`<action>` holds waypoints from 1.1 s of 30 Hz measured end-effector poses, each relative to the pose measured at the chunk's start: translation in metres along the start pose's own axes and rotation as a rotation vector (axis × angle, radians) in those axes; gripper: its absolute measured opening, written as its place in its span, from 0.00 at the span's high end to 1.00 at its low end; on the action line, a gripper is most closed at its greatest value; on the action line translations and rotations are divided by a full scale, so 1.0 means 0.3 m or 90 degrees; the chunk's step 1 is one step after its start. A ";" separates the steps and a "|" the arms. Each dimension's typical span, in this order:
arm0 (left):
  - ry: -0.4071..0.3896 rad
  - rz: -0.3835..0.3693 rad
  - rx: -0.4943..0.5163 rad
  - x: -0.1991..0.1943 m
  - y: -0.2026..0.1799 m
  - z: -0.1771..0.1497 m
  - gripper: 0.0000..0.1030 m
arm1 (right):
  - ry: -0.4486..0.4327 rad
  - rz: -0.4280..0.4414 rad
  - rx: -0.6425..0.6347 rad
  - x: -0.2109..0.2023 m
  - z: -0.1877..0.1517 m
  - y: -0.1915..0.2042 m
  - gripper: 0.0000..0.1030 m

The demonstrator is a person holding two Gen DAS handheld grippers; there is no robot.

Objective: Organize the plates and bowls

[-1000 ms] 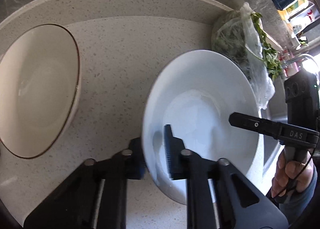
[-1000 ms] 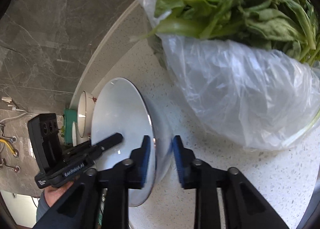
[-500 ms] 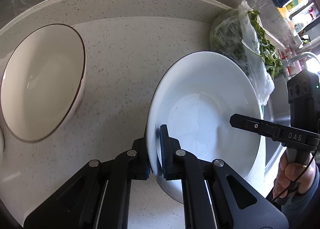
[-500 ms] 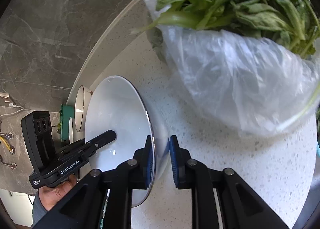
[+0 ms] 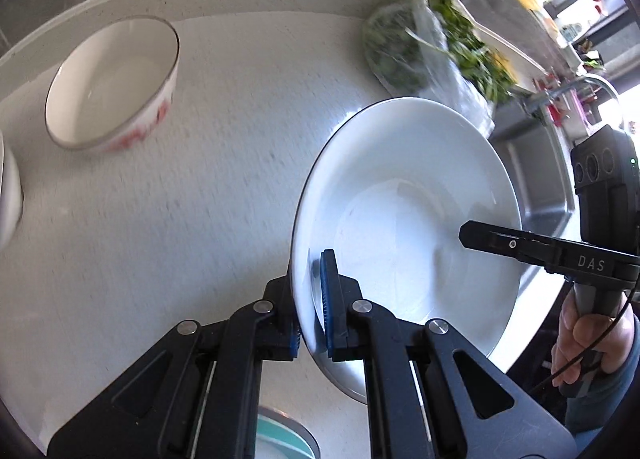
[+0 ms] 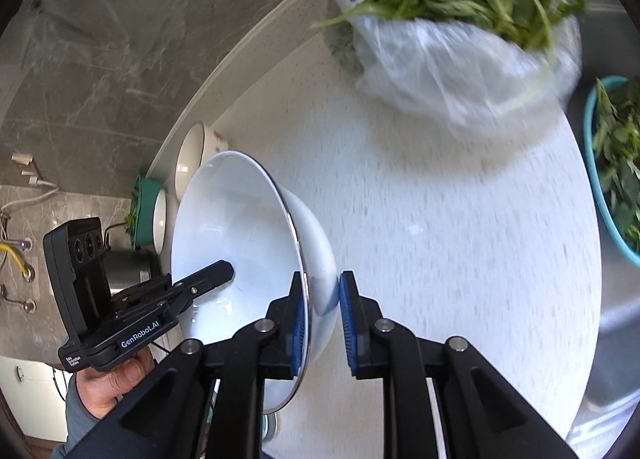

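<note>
Nearest to me, my left claw (image 5: 314, 303) is clamped tight on the near-left rim of the white bowl (image 5: 404, 227), one blue pad inside the rim and the other under it. My right claw (image 6: 322, 311) pinches the opposite rim of the same bowl (image 6: 236, 227), one pad on the inner face and one on the outer wall. Both claws hold the bowl tilted, clear of the speckled desk (image 5: 200, 199). Below the left claw I see part of a teal-rimmed dish (image 5: 280, 439). Farther left on the desk stands a cream bowl (image 5: 114, 83) with a dark rim and red marks on its side, well apart from the held bowl. At the far right lies a clear bag of leafy greens (image 6: 460, 31). Beside it, at the right edge, sits a teal basin (image 6: 612, 163) with more greens.
</note>
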State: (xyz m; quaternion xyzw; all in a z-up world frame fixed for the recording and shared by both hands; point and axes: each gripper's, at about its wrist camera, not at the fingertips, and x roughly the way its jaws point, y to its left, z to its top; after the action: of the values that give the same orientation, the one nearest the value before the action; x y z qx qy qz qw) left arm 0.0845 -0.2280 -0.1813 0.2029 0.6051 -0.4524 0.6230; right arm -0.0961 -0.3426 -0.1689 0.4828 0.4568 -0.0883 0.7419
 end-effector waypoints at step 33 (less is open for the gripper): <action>0.008 0.001 -0.059 0.189 0.020 -0.207 0.91 | 0.046 0.007 0.026 0.079 -0.169 -0.089 0.76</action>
State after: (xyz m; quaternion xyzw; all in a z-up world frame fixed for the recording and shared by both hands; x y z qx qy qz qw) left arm 0.0459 -0.1933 -0.2479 0.1771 0.6294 -0.4219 0.6281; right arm -0.1280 -0.3086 -0.2100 0.5030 0.4789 -0.0762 0.7155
